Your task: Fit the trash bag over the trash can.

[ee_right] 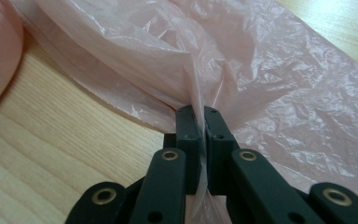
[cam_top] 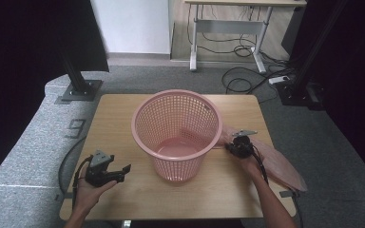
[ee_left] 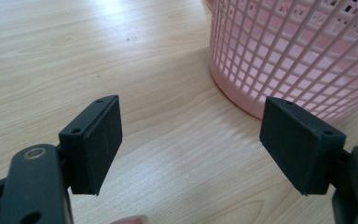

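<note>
My right gripper (ee_right: 199, 114) pinches the pink plastic bag (ee_right: 279, 84) by a fold (jaws fully closed on it) to line the basket (cam_top: 177, 133).

The left hand (cam_top: 88, 190) sits at about 7 o'clock, its left gripper (cam_top: 123, 172) level, jaws wide apart and aimed toward 3 o'clock. The right forearm reaches to 3 o'clock, where the right gripper (cam_top: 229, 146) has its jaws pinched together.

Pink basket (cam_top: 177, 135) upright mid-table (cam_top: 119, 107); right gripper (cam_top: 231, 147) at pink bag (cam_top: 280, 166) beside it; left gripper (cam_top: 123, 172) near front-left, jaws apart
</note>
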Tool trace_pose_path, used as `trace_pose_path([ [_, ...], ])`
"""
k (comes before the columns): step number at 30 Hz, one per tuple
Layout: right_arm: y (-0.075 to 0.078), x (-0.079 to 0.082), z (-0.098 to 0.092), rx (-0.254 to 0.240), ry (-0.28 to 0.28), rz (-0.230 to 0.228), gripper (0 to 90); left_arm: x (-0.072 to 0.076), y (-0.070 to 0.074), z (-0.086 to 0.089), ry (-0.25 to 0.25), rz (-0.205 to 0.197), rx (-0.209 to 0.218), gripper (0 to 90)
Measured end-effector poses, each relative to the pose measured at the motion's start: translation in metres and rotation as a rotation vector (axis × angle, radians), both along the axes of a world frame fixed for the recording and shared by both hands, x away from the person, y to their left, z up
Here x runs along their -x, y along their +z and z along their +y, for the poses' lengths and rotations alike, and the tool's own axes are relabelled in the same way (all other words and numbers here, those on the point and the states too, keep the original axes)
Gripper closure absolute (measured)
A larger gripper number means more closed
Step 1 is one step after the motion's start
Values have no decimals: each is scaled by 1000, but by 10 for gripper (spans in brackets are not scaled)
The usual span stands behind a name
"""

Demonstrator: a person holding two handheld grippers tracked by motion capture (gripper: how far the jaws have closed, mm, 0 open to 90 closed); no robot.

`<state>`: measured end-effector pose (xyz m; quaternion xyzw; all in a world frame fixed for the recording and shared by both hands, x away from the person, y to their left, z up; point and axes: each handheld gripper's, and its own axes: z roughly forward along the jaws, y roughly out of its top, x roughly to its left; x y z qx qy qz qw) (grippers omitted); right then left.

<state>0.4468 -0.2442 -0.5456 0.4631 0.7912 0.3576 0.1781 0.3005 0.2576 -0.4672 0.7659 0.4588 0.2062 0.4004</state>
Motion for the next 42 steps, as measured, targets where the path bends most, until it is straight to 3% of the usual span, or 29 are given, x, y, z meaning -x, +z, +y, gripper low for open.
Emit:
trace_pose_path([
  [3,5,1,-7,-24,3,-9,870,0,2,2,12,-9,14,220],
  [7,22,9,-19,-102,2,-57,872,1,7,5,26,-28,39,230],
  [13,51,29,-33,-143,26,-135,874,5,22,5,7,-54,87,295],
  [19,75,43,-49,-195,22,-205,876,6,31,3,-3,-74,107,290],
  [31,101,58,-78,-240,-34,-303,880,5,53,3,-37,-100,154,348],
  [42,135,78,-94,-303,-38,-413,880,5,79,-1,-69,-141,201,357],
])
